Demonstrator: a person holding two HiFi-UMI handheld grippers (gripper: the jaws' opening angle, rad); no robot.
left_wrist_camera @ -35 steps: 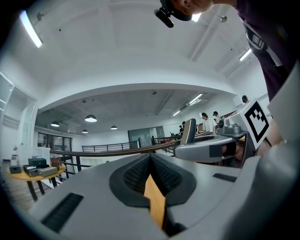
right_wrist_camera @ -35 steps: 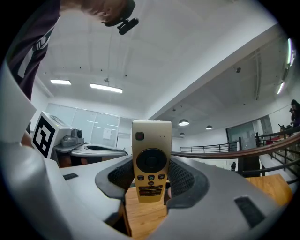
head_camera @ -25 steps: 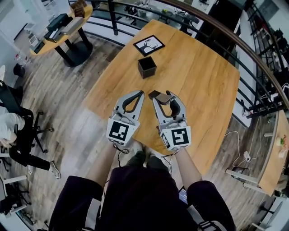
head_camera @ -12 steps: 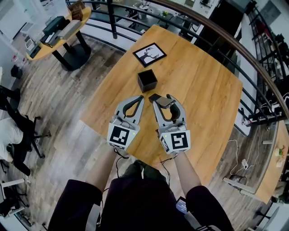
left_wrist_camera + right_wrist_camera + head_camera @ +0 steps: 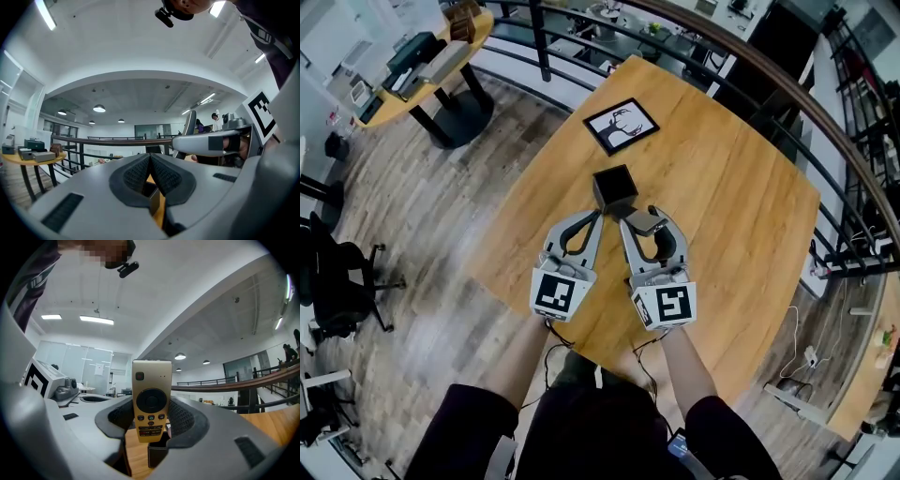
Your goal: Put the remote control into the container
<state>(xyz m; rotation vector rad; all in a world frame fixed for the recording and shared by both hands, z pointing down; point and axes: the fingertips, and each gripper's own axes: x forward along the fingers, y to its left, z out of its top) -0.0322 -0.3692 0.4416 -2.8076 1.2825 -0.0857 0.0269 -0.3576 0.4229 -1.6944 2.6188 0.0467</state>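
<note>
**Remote held in my right jaws, the box just ahead**

My right gripper is closed on the remote control. The two pads pinch its narrow sides at the lower half, where the small buttons are, and the upper half with the round dial stands free beyond the tips. I hold it in the air over the table, not yet inside the container, which is the small black open box just in front of my tips.

I judge the remote to be light and stiff, so it will not bend. Its gold shell looks smooth, so it may slide between the pads if I tilt it fast. The long side edges are the good place to hold it, and my grip is already there. The mouth of the box looks small against the length of the remote, so I think it must go in end first and rather upright. The box looks light too, and a push on its rim may move it.

My left gripper has its jaws together with nothing between them. Its tips are near the box and close beside the right ones, so it may be in the way. A framed picture lies farther on the table, well apart. The railing runs beyond the table.
</note>
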